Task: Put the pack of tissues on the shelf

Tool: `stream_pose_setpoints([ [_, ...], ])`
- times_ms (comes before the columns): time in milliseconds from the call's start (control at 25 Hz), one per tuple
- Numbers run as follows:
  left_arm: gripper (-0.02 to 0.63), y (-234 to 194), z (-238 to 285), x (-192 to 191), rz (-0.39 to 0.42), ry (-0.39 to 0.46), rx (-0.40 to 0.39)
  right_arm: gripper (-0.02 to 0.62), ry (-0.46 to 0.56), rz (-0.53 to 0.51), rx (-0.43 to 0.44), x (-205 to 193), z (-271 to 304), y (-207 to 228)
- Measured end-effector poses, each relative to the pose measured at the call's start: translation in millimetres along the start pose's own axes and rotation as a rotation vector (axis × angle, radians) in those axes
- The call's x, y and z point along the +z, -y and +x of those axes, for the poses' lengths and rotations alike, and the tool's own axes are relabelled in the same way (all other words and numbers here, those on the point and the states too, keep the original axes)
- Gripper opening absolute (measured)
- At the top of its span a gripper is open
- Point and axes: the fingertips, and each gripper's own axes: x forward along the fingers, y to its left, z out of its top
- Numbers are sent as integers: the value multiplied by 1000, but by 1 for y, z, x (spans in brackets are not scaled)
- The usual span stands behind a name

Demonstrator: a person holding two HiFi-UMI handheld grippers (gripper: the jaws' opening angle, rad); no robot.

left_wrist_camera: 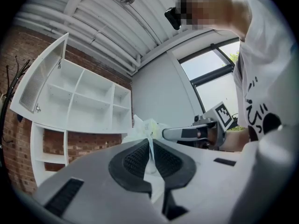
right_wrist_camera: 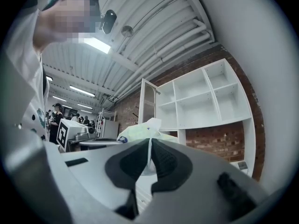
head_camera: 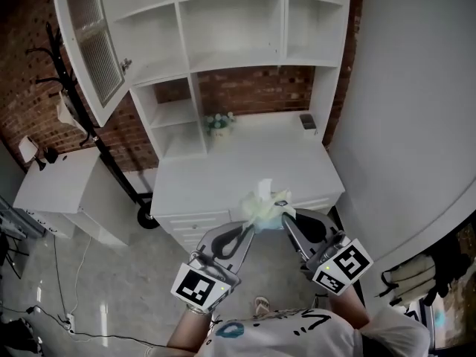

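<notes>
- Two tools share the load: the left tool (head_camera: 248,228) and the right tool (head_camera: 285,216) each have their jaws pressed together on a thin fold of wrapper from the pack of tissues (head_camera: 264,204).
- We see that pinch in each gripper view. Only film lies between the pads of the left tool (left_wrist_camera: 150,149), and the same goes for the right tool (right_wrist_camera: 149,153).
- We judge the step in hand to be the carry toward the shelf (head_camera: 230,28), which stands well apart from the pack, at 12 o'clock in the head view.
- To do it well, we should move both tools together and level, so the film is not stretched or torn between them.
- We should go gently, because a grip on film alone could slip. The pack must also pass over the small plant (head_camera: 219,123) on the counter (head_camera: 245,166).
- We should let go only once the pack rests on a shelf board.
- Right now the pack hangs in the air over the front of the counter, touching nothing but the tools.
- From the pack, the left tool reaches in from 7 o'clock and the right from 5 o'clock.
- In the left gripper view the pack (left_wrist_camera: 145,126) bulges just beyond the tips at 12 o'clock, and it sits likewise in the right gripper view (right_wrist_camera: 139,132).
</notes>
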Motion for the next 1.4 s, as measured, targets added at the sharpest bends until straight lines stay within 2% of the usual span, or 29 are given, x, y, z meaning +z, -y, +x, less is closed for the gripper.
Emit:
stream_pose_setpoints([
  [200,23,-20,29,1,18,11,23,31,27,-45,38,12,18,29],
  [600,23,-57,63,15,52,50,64,31,85,-115,91,36,50,62],
  [1000,23,-112,94,19,88,77,30,31,126,-160,62,49,100,95],
  [1400,23,-196,129,31,121,108,-22,31,154,-210,22,66,178,135],
])
